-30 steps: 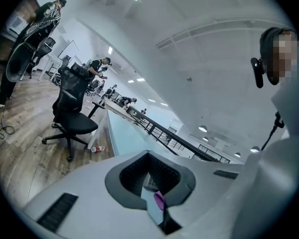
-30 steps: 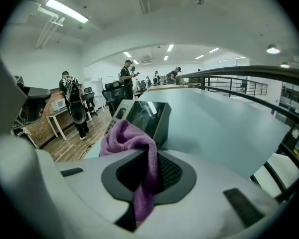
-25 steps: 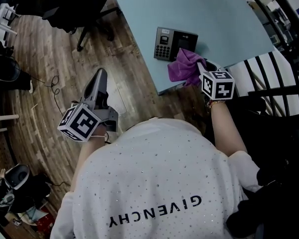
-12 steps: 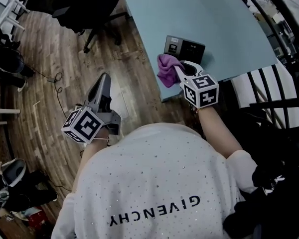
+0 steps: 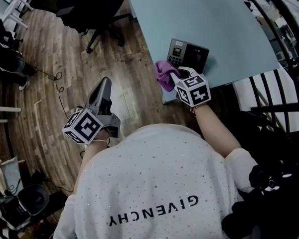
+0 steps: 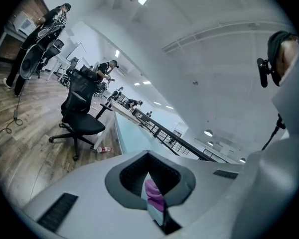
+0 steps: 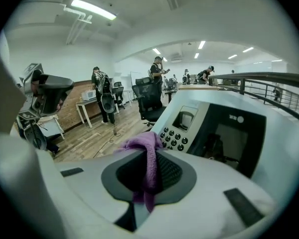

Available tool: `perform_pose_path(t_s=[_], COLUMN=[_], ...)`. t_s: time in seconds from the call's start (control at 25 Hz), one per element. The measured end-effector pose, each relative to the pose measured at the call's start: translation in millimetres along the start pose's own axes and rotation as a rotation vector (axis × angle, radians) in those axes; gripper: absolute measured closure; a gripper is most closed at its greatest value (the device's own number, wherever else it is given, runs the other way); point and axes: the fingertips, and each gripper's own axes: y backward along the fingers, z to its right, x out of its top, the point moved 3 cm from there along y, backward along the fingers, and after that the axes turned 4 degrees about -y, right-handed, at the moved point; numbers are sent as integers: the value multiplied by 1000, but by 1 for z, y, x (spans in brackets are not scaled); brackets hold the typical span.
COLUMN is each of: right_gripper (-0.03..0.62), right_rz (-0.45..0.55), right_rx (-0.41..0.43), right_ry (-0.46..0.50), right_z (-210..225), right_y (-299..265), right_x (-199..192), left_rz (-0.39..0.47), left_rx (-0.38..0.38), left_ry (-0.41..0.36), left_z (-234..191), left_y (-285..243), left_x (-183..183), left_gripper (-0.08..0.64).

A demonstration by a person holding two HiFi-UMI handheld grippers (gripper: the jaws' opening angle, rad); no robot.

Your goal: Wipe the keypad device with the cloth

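Clamping purple cloth (image 5: 164, 73) — right gripper (image 5: 173, 75) at tabletop's (image 5: 214, 19) near-left corner, just beside keypad device (image 5: 188, 54). Device long axis along near edge, keys toward left edge. Left gripper (image 5: 104, 82) over floor (image 5: 50, 49) — jaws together, empty.

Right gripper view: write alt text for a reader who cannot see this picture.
The right tongs are shut on a purple cloth, close in front of a keypad device with round keys and a dark screen. Behind are a wooden floor, a chair and standing people.
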Motion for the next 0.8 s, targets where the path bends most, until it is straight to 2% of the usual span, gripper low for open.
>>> perform_pose_path(t_s=[0.12,0.36,0.8], right_gripper=[561,561,561], right_rz=[-10,-3,12], right_rx=[-20,-64,-220], right_ry=[11,-47,-218], right_z=[5,25,82], right_y=[7,36,80], right_x=[-5,-22,-49], left_rz=[-14,-50,-69], left_rx=[-9,-42,-95], left_ry=[8,6,-3], left_z=[2,6,18], left_y=[-6,-15,-46], left_x=[-2,-4,-6], left_gripper=[560,560,560])
